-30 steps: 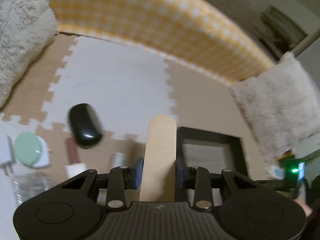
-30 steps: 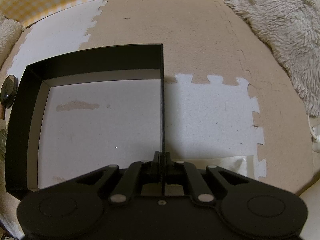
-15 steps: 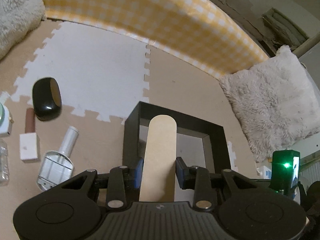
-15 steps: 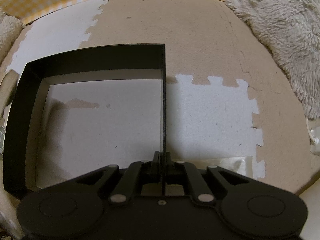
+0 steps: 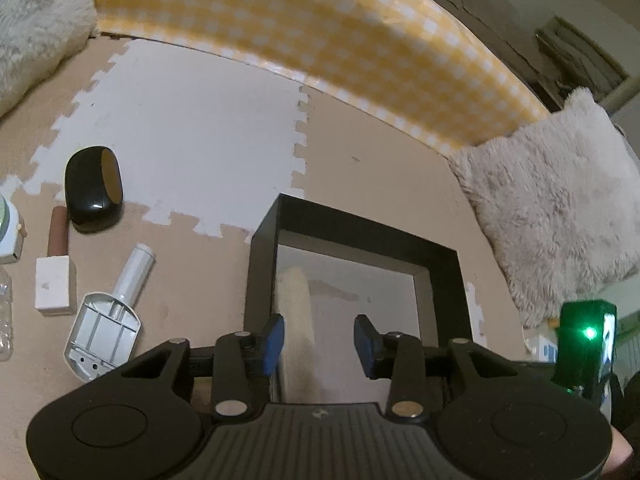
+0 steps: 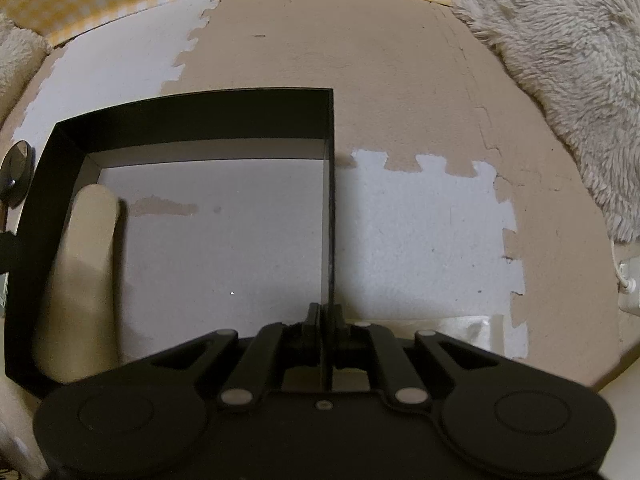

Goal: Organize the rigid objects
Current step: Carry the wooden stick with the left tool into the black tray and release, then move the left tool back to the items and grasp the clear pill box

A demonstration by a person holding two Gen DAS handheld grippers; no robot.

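Observation:
A black open box stands on the foam mat; it also shows in the right wrist view. A flat wooden stick lies blurred inside the box by its left wall, also seen in the right wrist view. My left gripper is open above the box, apart from the stick. My right gripper is shut on the box's thin right wall.
Left of the box lie a black glossy case, a brown and white stick-shaped item, a grey scoop-like tool and a green-topped white item. A fluffy cushion and a yellow checked edge bound the mat.
My left gripper has opened and let go of the wooden stick, which has dropped into the box by its left wall. The right gripper still grips the box wall.

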